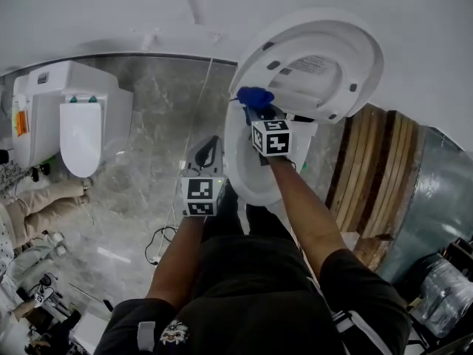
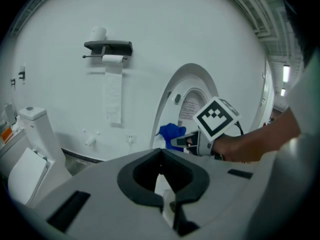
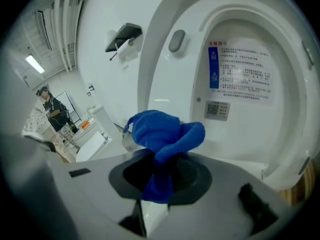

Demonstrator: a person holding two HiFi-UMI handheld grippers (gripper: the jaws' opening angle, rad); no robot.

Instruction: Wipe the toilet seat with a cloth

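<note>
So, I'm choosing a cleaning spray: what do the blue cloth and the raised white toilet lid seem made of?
The bunched blue cloth looks like terry or microfibre: fuzzy nap, matte. The raised white toilet lid looks like smooth, glossy moulded plastic, judging by its thin shell and soft sheen, though that's a guess.

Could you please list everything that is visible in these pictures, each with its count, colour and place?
Toilet: one, white, lid raised, straight ahead of the person.
Cloth: one, blue, bunched, just in front of the raised lid.
Second toilet: one, white, lid down, at the left of the head view.
Paper holder: one, dark, on the wall, with a paper strip hanging from it.
Wooden boards: several, brown, right of the toilet.
Bystander: one, dark top, in the background of the right gripper view.
Left gripper: one, grey, shut and empty.
Right gripper: one, grey, shut on the cloth.
</note>
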